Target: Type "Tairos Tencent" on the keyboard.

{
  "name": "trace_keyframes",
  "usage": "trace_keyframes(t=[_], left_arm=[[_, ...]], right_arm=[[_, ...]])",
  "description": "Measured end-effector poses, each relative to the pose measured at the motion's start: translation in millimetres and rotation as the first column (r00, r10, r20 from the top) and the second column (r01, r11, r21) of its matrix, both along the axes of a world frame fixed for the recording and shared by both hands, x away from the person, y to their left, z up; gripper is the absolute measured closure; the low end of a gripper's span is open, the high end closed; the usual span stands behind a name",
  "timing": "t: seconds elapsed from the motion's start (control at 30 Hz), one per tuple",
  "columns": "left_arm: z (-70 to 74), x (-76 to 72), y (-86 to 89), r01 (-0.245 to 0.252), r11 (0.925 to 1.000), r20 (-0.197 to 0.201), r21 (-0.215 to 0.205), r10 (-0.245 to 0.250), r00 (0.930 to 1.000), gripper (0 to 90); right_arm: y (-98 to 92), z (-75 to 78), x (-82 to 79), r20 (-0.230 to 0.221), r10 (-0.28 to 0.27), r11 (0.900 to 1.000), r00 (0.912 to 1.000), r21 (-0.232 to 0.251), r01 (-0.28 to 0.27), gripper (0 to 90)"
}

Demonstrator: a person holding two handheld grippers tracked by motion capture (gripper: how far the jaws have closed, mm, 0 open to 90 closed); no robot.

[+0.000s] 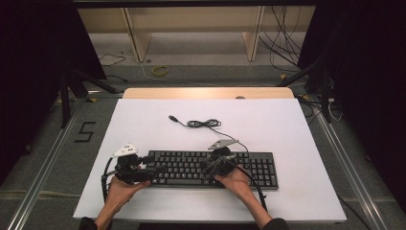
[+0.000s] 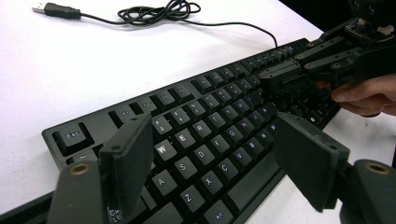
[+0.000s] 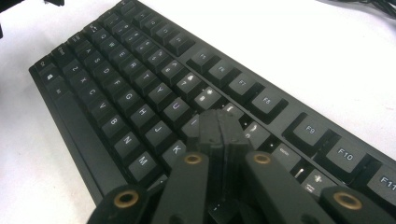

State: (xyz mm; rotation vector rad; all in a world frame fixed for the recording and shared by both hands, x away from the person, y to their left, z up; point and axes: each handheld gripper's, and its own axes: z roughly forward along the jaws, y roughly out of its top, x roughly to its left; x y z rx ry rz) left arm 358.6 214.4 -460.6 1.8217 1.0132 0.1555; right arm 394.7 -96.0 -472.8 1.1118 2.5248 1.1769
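White table (image 1: 143,124), black keyboard (image 1: 191,167), grey floor (image 1: 57,134)

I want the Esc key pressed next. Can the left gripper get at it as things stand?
Probably yes: the left gripper hovers open over the keyboard at its left end, and the Esc key lies bare just beside it.

Black keyboard (image 1: 210,168) with white letters, black cable (image 1: 203,123), seemingly white table (image 1: 287,124)
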Motion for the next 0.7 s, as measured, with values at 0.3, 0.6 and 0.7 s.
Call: trace_keyframes(t=[0.3, 0.6, 0.7], left_arm=[[-0.3, 0.2, -0.2, 0.001, 1.0000, -0.001, 0.003, -0.001, 1.0000, 28.7], [-0.2, 0.4, -0.3, 0.004, 1.0000, -0.003, 0.007, -0.004, 1.0000, 28.7], [-0.4, 0.5, -0.1, 0.001, 1.0000, -0.004, 0.005, -0.001, 1.0000, 28.6]], right_arm=[[1.2, -1.6, 0.0, -0.008, 0.000, 1.000, 1.0000, -0.006, 0.000, 90.0], [2.2, -4.1, 0.2, -0.006, 0.000, 1.000, 1.0000, -0.020, 0.000, 90.0], [1.9, -6.2, 0.0, 0.000, -0.003, 1.000, 1.0000, -0.015, 0.003, 90.0]])
